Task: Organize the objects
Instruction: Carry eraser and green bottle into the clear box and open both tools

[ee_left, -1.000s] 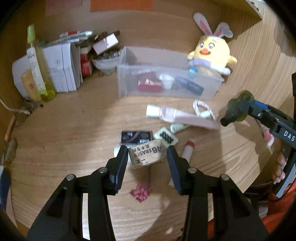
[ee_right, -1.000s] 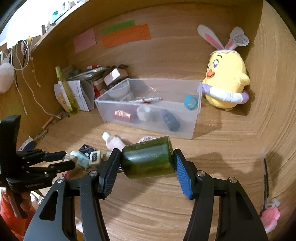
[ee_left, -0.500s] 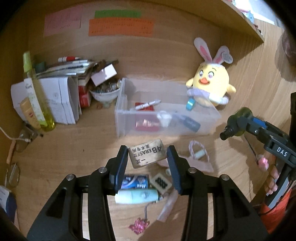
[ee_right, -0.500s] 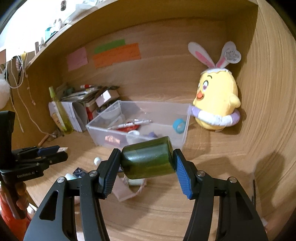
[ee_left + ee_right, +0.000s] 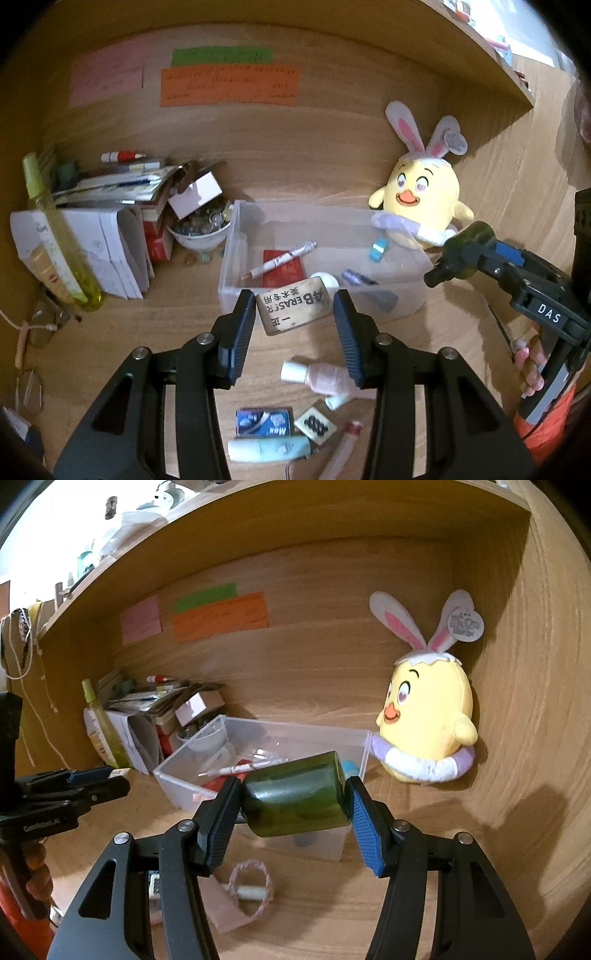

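My left gripper (image 5: 293,314) is shut on a tan 4B eraser (image 5: 293,311) and holds it in the air just in front of the clear plastic bin (image 5: 236,273). My right gripper (image 5: 293,801) is shut on a dark green bottle (image 5: 295,799), held sideways above the bin's near right corner (image 5: 354,834); it also shows in the left wrist view (image 5: 463,249). The bin holds a pen (image 5: 279,261), a red card, a blue tape roll (image 5: 378,253) and other small items. The left gripper shows in the right wrist view (image 5: 110,782).
A yellow chick plush (image 5: 421,199) sits behind the bin on the right. Papers, boxes, a bowl (image 5: 201,232) and a tall yellow-green bottle (image 5: 55,236) crowd the left. Loose items lie in front: a pink bottle (image 5: 325,376), a blue packet (image 5: 264,421), a tube (image 5: 267,448), a string loop (image 5: 251,886).
Both grippers have risen and moved toward the bin, each still holding its object. The eraser came up off the desk; the loose items now lie below and behind it.
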The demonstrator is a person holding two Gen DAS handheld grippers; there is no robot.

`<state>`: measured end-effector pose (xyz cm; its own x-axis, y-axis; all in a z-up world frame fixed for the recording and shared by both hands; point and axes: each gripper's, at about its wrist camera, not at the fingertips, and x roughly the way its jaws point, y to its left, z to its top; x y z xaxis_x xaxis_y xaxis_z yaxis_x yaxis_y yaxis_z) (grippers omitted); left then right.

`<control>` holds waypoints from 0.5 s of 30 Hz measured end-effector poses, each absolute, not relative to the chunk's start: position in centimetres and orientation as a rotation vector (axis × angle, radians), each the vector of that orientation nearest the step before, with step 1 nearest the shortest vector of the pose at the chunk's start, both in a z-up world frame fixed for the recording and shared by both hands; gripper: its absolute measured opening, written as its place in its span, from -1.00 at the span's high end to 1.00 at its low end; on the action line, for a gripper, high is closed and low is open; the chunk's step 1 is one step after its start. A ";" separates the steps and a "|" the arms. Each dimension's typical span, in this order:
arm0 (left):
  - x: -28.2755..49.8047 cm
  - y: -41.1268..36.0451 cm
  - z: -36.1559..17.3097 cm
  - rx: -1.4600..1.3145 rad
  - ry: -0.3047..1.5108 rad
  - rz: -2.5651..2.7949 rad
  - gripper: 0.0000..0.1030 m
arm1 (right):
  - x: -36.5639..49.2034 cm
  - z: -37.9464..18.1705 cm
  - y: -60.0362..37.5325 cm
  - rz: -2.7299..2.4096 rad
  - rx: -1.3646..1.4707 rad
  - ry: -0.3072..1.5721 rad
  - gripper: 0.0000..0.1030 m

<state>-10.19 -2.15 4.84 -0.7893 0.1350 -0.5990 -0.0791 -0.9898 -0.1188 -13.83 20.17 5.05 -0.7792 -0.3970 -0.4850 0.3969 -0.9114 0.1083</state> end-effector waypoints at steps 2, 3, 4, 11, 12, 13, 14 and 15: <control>-10.8 -2.2 5.0 -0.967 -0.132 2.876 0.16 | -14.5 5.2 19.9 -2.622 0.714 0.000 -0.05; -11.1 -2.3 5.0 -0.967 -0.133 2.879 0.16 | -14.8 5.3 19.7 -2.619 0.714 0.001 -0.05; -11.4 -2.4 5.1 -0.967 -0.138 2.881 0.16 | -15.2 5.4 19.4 -2.615 0.711 0.006 -0.05; -13.5 -3.0 5.4 -0.963 -0.163 2.885 0.16 | -17.4 5.5 17.9 -2.620 0.714 0.040 -0.05; -13.8 -3.0 5.4 -0.966 -0.157 2.890 0.16 | -17.7 5.4 17.7 -2.620 0.720 0.041 -0.05; -14.2 -3.0 5.3 -0.972 -0.149 2.892 0.16 | -18.1 5.2 17.5 -2.620 0.732 0.043 -0.05; -14.6 -3.0 5.2 -0.980 -0.142 2.892 0.16 | -18.6 4.9 17.3 -2.619 0.751 0.044 -0.05; -14.9 -3.0 5.1 -0.989 -0.140 2.891 0.16 | -18.9 4.7 17.2 -2.617 0.761 0.046 -0.05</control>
